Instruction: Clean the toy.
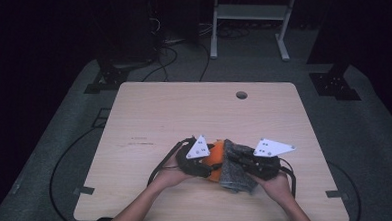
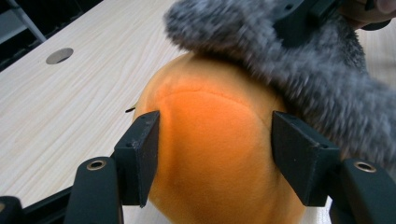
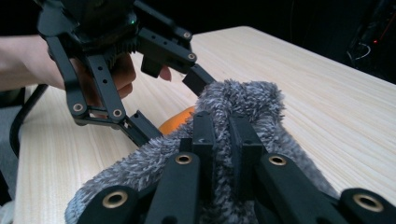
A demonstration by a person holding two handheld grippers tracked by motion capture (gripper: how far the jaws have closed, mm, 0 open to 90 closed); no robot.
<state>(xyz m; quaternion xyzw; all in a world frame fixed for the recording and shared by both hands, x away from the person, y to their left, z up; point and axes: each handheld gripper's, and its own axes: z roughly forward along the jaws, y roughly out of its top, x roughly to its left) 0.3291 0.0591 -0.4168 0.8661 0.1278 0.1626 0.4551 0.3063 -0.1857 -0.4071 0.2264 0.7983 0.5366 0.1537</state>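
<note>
Dark room, pale wooden desk (image 1: 148,118), and I work at its near edge. The round orange plush ball (image 2: 210,154) sits on the desk, half under the shaggy grey fleece cloth (image 3: 247,107); covering or uncovering, I cannot tell, and either way it looks midway. My left gripper (image 2: 215,158) has its jaws part open, squeezing the ball's sides. My right gripper (image 3: 222,149) is pinched tight on the cloth.

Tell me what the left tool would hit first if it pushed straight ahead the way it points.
The orange plush ball, already between the left tool jaws; behind it lies the grey fuzzy cloth pinched by the right tool.
</note>
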